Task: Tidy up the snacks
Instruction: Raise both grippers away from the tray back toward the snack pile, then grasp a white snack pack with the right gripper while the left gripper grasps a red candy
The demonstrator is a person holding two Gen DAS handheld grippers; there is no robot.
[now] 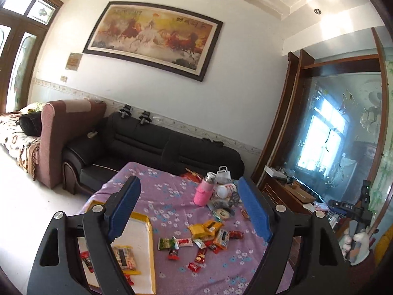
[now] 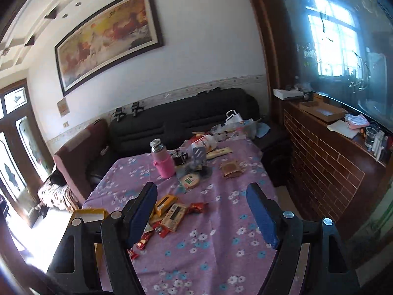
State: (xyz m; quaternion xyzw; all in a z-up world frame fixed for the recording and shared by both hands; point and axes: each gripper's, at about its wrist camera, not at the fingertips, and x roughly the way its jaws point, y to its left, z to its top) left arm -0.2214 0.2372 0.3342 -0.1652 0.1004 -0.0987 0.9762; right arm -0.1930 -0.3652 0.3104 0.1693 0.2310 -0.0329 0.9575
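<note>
Several loose snack packets (image 1: 206,236) lie scattered on the purple flowered tablecloth (image 1: 167,196); they also show in the right wrist view (image 2: 172,212). A white tray with a yellow rim (image 1: 147,243) sits at the table's left and holds an orange packet (image 1: 124,258) and small red ones. My left gripper (image 1: 189,211) is open and empty above the table, between tray and pile. My right gripper (image 2: 201,212) is open and empty above the table, the pile by its left finger. The tray's corner (image 2: 89,212) shows at the left.
A pink bottle (image 1: 205,191) (image 2: 163,162), a white jar (image 1: 226,189), a round tin (image 2: 190,180), a brown packet (image 2: 231,168) and bags crowd the table's far end. A black sofa (image 1: 152,145) stands behind. A brick-fronted cabinet (image 2: 326,169) is at the right.
</note>
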